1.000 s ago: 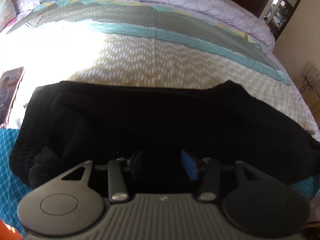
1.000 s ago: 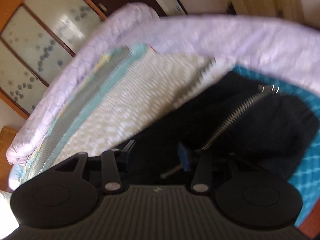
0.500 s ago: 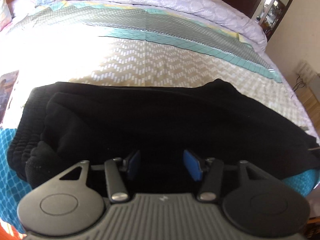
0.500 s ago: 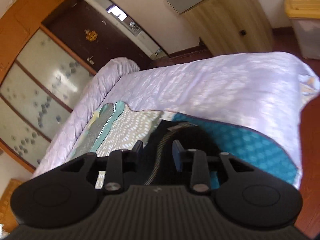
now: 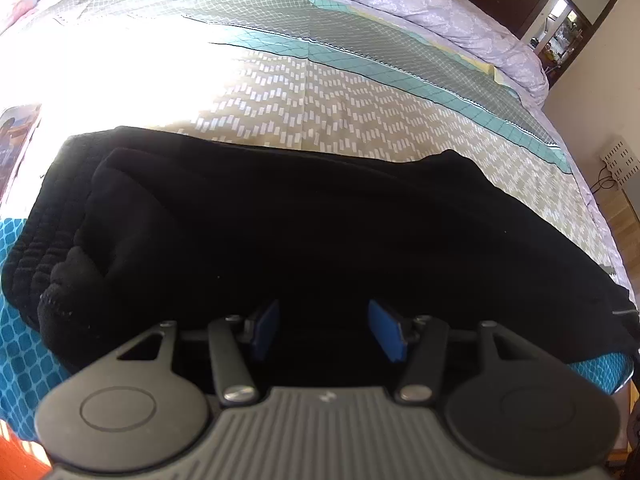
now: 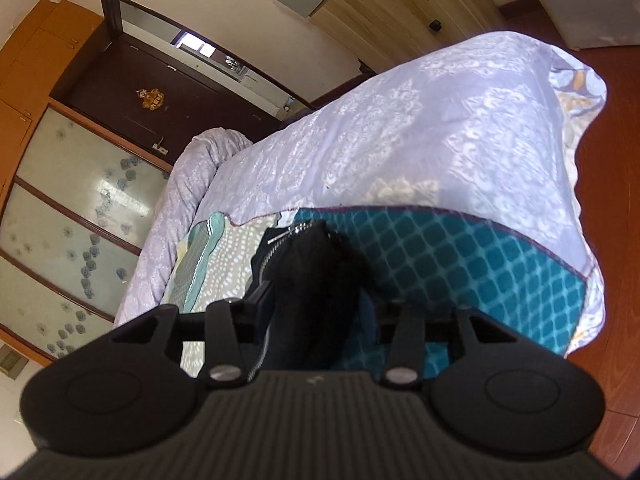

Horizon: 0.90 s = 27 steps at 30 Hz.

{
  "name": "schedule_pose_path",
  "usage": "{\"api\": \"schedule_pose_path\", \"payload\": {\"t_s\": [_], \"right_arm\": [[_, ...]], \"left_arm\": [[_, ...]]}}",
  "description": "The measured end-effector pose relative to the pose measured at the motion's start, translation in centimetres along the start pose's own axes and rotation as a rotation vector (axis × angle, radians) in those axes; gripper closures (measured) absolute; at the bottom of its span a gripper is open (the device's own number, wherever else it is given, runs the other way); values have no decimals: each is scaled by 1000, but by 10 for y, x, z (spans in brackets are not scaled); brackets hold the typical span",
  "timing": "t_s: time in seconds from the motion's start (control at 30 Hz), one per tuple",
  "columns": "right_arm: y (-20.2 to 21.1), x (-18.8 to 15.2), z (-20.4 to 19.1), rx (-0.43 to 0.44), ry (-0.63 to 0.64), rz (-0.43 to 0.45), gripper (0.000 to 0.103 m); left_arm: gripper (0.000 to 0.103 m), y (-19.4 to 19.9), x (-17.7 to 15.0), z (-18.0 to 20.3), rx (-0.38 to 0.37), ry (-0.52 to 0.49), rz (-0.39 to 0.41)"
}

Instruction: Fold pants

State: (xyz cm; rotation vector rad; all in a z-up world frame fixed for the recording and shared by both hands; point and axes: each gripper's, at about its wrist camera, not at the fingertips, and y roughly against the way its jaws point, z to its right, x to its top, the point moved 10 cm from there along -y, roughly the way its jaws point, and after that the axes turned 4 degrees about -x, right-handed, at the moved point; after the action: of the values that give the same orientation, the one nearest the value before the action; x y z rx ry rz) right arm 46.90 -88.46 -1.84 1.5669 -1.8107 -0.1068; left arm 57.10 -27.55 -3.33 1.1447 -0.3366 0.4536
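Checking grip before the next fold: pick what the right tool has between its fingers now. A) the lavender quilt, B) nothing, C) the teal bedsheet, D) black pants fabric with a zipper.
D: in the right wrist view the right tool is closed on a bunched fold of the black pants, whose metal zipper runs alongside.

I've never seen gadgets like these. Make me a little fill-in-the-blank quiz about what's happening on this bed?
1. The pants lying across the bed are ____ in colour.
2. The left gripper hovers over them with its jaws ____.
3. The right gripper is pinching the end of the pants that has a metal ____.
4. The quilt beyond that end is pale ____.

Missing words: black; open; zipper; purple
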Motion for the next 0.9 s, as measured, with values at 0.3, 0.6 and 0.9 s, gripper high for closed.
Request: {"api": "schedule_pose_path", "payload": {"t_s": [0.3, 0.6, 0.9], "right_arm": [[13, -26, -93, 64, 298, -23, 82], [10, -230, -208, 218, 918, -263, 82], [21, -328, -189, 69, 1477, -168, 53]], "left_arm": [[51, 8, 4, 3, -43, 20, 33], [51, 19, -1, 0, -92, 42, 49], [48, 41, -11, -6, -167, 39, 74]]}}
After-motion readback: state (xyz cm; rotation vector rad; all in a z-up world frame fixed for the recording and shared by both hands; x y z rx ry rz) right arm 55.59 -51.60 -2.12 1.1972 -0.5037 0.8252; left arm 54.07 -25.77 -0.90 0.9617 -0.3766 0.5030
